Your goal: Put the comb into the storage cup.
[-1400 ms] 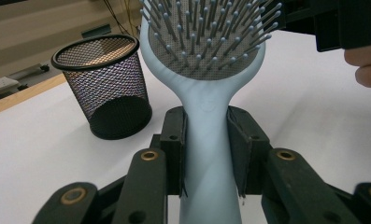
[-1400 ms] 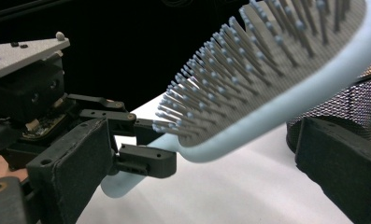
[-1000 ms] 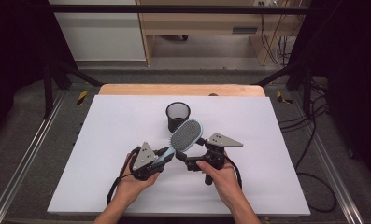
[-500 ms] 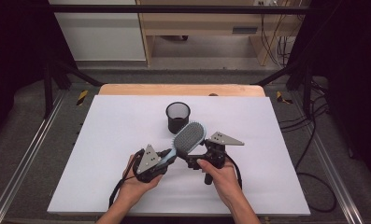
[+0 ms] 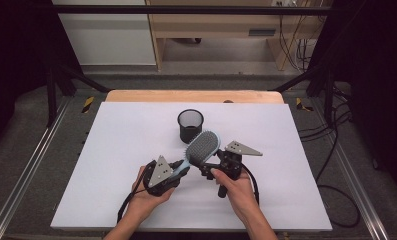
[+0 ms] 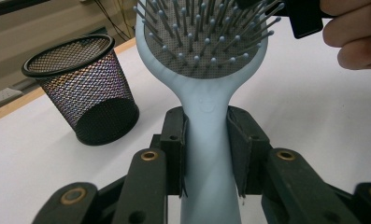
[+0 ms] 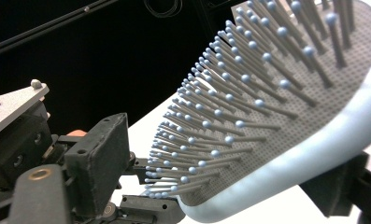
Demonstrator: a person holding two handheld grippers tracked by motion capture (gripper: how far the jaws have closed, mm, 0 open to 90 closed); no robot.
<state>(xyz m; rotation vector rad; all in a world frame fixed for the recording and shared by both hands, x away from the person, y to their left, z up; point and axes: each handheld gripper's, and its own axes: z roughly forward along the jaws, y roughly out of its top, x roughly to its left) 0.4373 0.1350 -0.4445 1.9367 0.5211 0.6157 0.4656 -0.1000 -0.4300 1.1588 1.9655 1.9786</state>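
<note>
Pale blue hairbrush [image 6: 206, 140] with seemingly grey dotted pad, black mesh cup [image 5: 190, 125], white table [image 5: 126, 150].

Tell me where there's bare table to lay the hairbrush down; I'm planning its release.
The white table is bare left of the mesh cup and also right of it toward the far right corner. It is crowded near the front middle, around both grippers and the hairbrush.

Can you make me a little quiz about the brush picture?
1. True or false: the left gripper has its jaws shut on the handle of the light blue paddle hairbrush.
2. Which stands behind the brush on the white table? A) a red bowl B) a black wire-mesh cup C) a glass bottle
3. Fill in: the hairbrush's bristles have small ____ tips.

Key: 1 true; 2 B; 3 blue.
</note>
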